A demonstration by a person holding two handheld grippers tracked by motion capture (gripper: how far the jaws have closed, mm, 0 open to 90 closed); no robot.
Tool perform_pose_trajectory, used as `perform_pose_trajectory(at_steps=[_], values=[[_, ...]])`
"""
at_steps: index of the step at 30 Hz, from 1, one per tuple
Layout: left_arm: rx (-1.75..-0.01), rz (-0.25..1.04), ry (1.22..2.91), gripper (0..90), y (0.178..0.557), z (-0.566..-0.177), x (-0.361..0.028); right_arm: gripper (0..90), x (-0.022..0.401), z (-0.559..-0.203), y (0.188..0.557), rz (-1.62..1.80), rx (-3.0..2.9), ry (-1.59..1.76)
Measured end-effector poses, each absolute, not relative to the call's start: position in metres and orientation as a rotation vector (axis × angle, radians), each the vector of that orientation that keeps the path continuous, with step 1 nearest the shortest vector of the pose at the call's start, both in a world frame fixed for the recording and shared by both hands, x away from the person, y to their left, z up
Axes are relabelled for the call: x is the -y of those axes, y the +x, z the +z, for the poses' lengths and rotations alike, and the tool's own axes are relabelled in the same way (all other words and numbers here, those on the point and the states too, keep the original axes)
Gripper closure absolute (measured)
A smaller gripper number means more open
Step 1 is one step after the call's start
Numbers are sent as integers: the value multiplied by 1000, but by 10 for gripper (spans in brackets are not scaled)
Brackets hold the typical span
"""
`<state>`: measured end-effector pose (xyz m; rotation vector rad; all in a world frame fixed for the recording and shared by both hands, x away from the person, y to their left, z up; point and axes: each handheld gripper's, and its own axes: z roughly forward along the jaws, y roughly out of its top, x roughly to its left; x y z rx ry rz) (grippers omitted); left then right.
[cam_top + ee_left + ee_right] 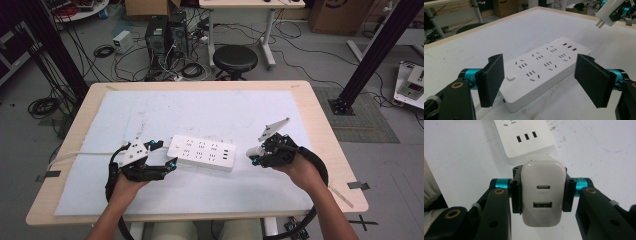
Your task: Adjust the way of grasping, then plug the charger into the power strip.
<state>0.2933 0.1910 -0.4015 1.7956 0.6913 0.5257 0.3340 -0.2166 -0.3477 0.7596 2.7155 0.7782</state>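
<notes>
Left gripper is sitting at the left end of the white rectangular plastic power strip, with its jaws released and spread wide, one on each side of that end. In the left gripper view the black pads are flanking the strip's near end without appearing to touch it, though actual contact is hard to confirm from this angle. The strip is lying flat on the pale blue-white mat that is covering the wooden table, roughly midway between the two hands; its white cord is running off to the left edge.

Right gripper is hovering just beside the strip's right end, clenched on a white two-port USB wall charger. In the left gripper view, the charger's two metal prongs are pointing down and toward the strip.

Judged step: bracing the strip and preparing to plug the charger in. The next move is calling for closing the left jaws on the strip to steady it, then aligning the prongs squarely over a two-slot outlet before pressing straight down.
</notes>
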Motion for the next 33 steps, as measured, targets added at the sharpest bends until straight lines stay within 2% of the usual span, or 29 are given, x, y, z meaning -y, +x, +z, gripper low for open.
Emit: perform_pose_trajectory(at_steps=[22, 33], values=[[-724, 534, 1771, 242, 291, -400, -202, 629, 229, -337, 340, 760, -2698, 777], [-754, 534, 1762, 242, 290, -406, -210, 629, 226, -327, 354, 626, -2728, 701]])
